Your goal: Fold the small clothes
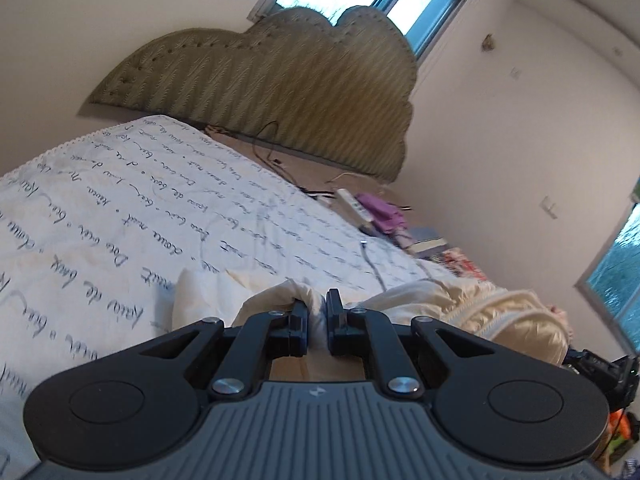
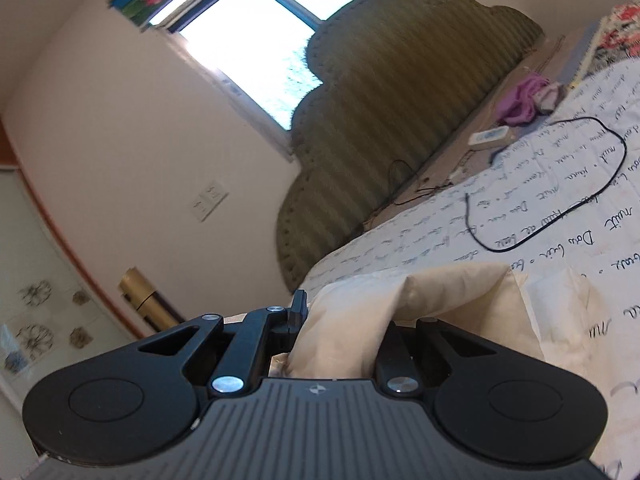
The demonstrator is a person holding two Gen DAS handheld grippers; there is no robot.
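Observation:
A cream cloth garment point(image 1: 208, 292) lies on the bed. My left gripper point(image 1: 317, 312) is shut on a bunched fold of it and holds it just above the white bedspread point(image 1: 100, 208). In the right wrist view the same cream garment point(image 2: 352, 320) drapes over my right gripper point(image 2: 340, 316). The cloth hides the right finger. The left finger point(image 2: 298, 312) presses against the fold, so the gripper looks shut on the cloth.
The bedspread carries handwriting print. A green padded headboard point(image 1: 280, 92) stands at the far end. A black cable point(image 2: 560, 184), a white remote point(image 2: 490, 136) and purple cloth point(image 2: 520, 100) lie near it. A cream puffy jacket point(image 1: 500, 312) lies to the right.

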